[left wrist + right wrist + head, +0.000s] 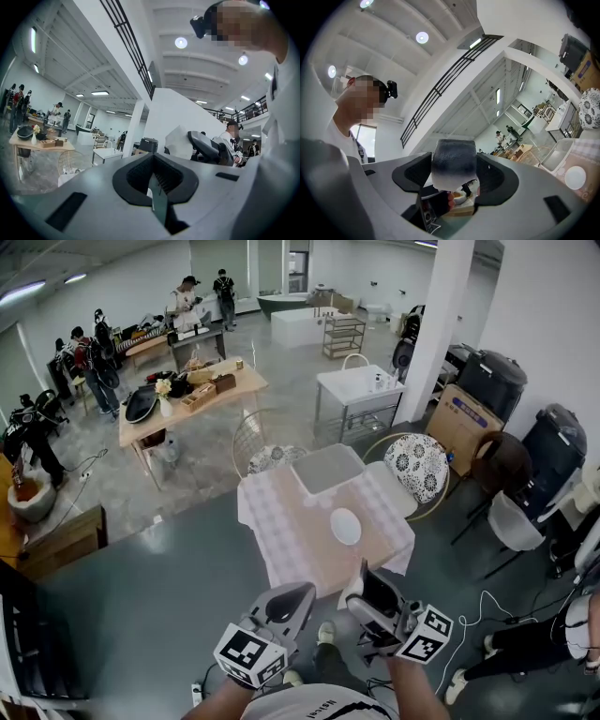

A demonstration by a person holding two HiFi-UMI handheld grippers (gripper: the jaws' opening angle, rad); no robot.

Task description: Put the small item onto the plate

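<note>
Grey polished floor, large open hall with white columns; people stand at the far wall, well beyond the plate (345, 526). Plate is white, oval in the head view, bare, and sits on a worktop (295, 545) covered with a pale checked cloth. Grey tray (326, 468) lies on the same worktop just beyond the plate. Chair with a black-and-white patterned seat (417, 465) stands to the right of the plate, past the worktop edge. Long wooden table (192, 390) with assorted clutter is well beyond the plate to the left. Both tools are held low at the person's chest, on the near side of the plate and off the worktop. Left gripper (157, 177): jaws pressed together, nothing between them. Right gripper (454, 180): jaws pinching the small item (453, 159), a stubby block, dark grey on top and fading to white below, standing proud of the pads. From the right gripper view the plate shows far off at the lower right, well apart from the item.
</note>
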